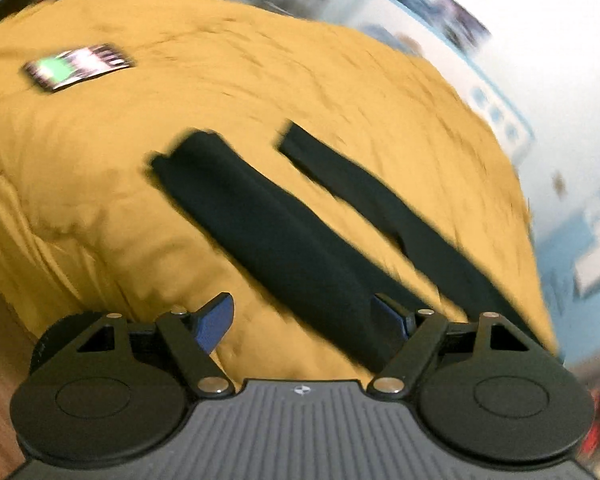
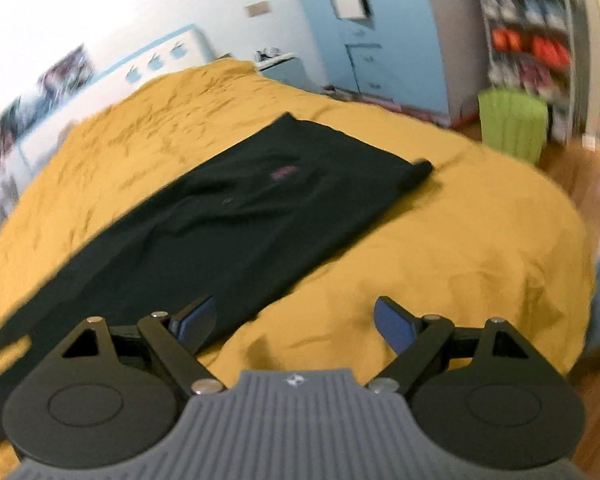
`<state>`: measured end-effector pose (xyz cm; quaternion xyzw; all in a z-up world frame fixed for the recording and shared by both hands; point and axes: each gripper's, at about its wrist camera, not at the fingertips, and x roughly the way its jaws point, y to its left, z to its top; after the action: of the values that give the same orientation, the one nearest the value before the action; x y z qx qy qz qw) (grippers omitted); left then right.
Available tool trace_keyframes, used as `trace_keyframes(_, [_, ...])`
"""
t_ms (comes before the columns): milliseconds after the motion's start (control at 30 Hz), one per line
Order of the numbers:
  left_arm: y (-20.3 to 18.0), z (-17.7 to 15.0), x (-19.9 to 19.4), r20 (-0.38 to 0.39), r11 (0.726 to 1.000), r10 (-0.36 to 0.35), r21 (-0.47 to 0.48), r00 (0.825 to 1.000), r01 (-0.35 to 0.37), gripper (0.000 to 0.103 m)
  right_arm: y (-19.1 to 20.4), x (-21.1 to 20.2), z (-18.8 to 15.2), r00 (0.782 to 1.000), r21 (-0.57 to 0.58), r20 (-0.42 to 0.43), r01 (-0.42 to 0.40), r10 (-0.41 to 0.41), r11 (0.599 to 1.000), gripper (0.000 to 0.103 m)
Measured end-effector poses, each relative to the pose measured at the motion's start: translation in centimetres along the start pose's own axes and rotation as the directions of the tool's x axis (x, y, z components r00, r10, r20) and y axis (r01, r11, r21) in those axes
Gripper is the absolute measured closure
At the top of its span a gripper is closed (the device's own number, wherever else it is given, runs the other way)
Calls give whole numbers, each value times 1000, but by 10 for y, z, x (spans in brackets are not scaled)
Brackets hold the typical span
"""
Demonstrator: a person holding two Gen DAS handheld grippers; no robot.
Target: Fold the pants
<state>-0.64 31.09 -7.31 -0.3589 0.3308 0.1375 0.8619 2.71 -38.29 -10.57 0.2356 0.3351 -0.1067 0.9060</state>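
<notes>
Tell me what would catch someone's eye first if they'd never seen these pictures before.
The black pants stand out most, spread flat on the mustard-yellow bedspread, with the two legs lying apart in the left wrist view. Both the left gripper and the right gripper hang open above the cloth. A bright green bin stands on the floor beyond the bed.

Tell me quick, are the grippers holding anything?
Left gripper: open, holding nothing, above the pants.
Right gripper: open, holding nothing, above the bed.
</notes>
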Motion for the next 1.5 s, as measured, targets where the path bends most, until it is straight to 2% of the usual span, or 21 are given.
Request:
trace_keyframes(67, [17,10,6,23,998,-16,-65,1000,17,12,-19,7,6,998,81,9,-64,63,995,20])
trace_keyframes(133, [36,18,17,15,988,-46,-145,999,48,17,-33,14,12,995,125,13,-104,104,987,22])
trace_keyframes(200, [44,17,30,6,972,-74,-221,997,74,18,-42,20,19,992,167,21,-125,123,978,32])
trace_keyframes(300, [58,16,41,36,941,-114,-318,993,119,19,-61,27,26,984,305,39,-178,174,936,46])
trace_keyframes(500, [73,18,55,101,896,-131,-413,986,161,22,-90,44,28,972,469,71,-231,224,852,59])
trace_keyframes(600, [69,20,49,180,894,-123,-406,976,187,23,-97,50,28,968,516,97,-247,231,820,61])
trace_keyframes(667, [68,20,51,188,902,-112,-392,976,179,24,-100,51,30,967,533,112,-252,229,808,61])
trace_keyframes(767, [70,18,53,201,894,-97,-413,975,174,35,-100,54,35,969,537,124,-245,212,807,61])
trace_keyframes(833, [72,14,49,213,890,-84,-423,973,170,49,-103,56,39,970,539,137,-242,200,807,61])
trace_keyframes(900, [72,13,47,209,895,-68,-419,976,152,58,-105,61,43,974,543,132,-225,182,809,70])
trace_keyframes(967, [71,15,48,200,898,-63,-417,978,143,63,-104,70,47,980,538,107,-197,165,820,76])
trace_keyframes(1033, [70,16,45,209,898,-76,-410,975,158,70,-105,78,51,982,530,93,-191,167,826,76])
trace_keyframes(1100, [68,18,46,212,901,-86,-401,973,167,71,-103,84,55,982,521,85,-188,169,832,78])
trace_keyframes(1133, [65,21,50,193,906,-78,-397,978,150,71,-102,86,57,982,517,80,-189,172,835,81])
trace_keyframes(1167, [64,24,56,166,912,-67,-389,984,128,74,-102,89,58,982,517,72,-187,175,835,92])
trace_keyframes(1200, [64,29,61,150,915,-48,-391,988,103,86,-101,91,59,982,520,60,-185,181,834,98])
trace_keyframes(1233, [66,31,65,128,908,-21,-412,991,73,97,-101,92,59,981,523,48,-185,188,832,101])
trace_keyframes(1300, [69,31,66,122,893,-30,-443,992,82,100,-101,92,58,978,527,50,-197,202,827,103])
trace_keyframes(1333, [69,33,63,133,894,-30,-440,991,86,101,-102,91,57,977,530,54,-202,205,824,103])
trace_keyframes(1500, [54,39,46,173,919,-47,-378,984,110,101,-108,80,64,963,547,88,-262,257,795,103])
